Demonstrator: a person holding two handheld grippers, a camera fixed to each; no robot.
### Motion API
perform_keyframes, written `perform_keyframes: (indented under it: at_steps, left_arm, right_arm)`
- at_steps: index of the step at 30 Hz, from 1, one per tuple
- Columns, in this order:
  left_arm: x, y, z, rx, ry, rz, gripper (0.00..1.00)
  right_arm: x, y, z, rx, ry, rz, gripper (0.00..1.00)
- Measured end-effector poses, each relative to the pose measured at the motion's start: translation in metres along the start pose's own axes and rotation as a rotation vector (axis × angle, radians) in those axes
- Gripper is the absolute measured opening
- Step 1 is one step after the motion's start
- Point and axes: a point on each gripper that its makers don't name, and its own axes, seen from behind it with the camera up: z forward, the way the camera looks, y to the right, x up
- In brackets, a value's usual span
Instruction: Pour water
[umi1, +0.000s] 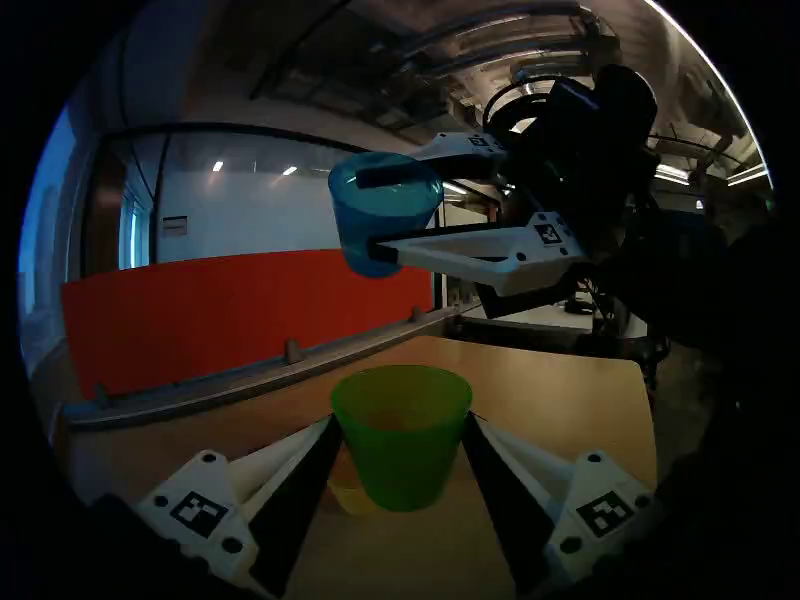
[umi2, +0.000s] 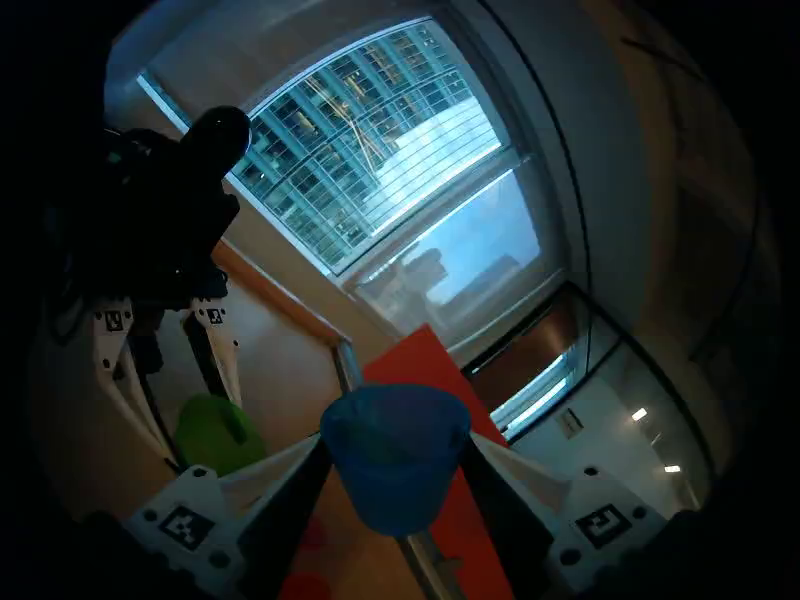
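1. Step in hand, as judged: bringing blue cup (umi2: 395, 470) over green cup (umi1: 402, 445) for the pour.
2. Carry the blue cup's lip straight above the green cup's mouth before tipping. In the left gripper view, hangs higher and farther off, near upright, not yet over it.
3. Lower close to the green rim, then tip slowly, to cut splashing.
4. Hold the green cup level and steady. Avoid squeezing harder, thin plastic being likely to flex.
5. Right claw (umi2: 395, 448): clamped on the blue cup, one finger pressing each side. In the left gripper view, rolled sideways in the air above the table (umi1: 560, 400).
6. Left claw (umi1: 400, 425): clamped on the green cup, fingers against both sides, low over the table. Cannot tell whether resting on it or just lifted.
7. Blue cup: translucent, open-topped. No water line made out, so contents uncertain.
8. Green cup: translucent, looks empty, no water seen inside.
9. Small yellow thing (umi1: 350, 497) just beside the green cup's base, too unclear to name. Touching or apart, cannot tell.
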Motion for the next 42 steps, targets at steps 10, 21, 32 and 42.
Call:
perform_keyframes:
  at_steps: [10,21,32,42]
  left_arm:
    - [0.003,0.003,0.001,-0.011,0.005,0.003,0.84]
    - [0.005,0.006,0.001,-0.016,0.006,0.009,0.84]
    - [0.003,0.008,0.002,-0.019,0.003,0.008,0.84]
    - [0.004,0.009,0.002,-0.022,-0.002,0.019,0.84]
  right_arm:
    - [0.005,0.005,0.003,-0.003,-0.004,-0.101,0.89]
    - [0.005,0.015,0.003,-0.026,-0.01,-0.175,0.89]
    - [0.006,0.022,0.002,-0.043,-0.007,-0.224,0.88]
    - [0.009,0.031,0.001,-0.064,-0.004,-0.281,0.89]
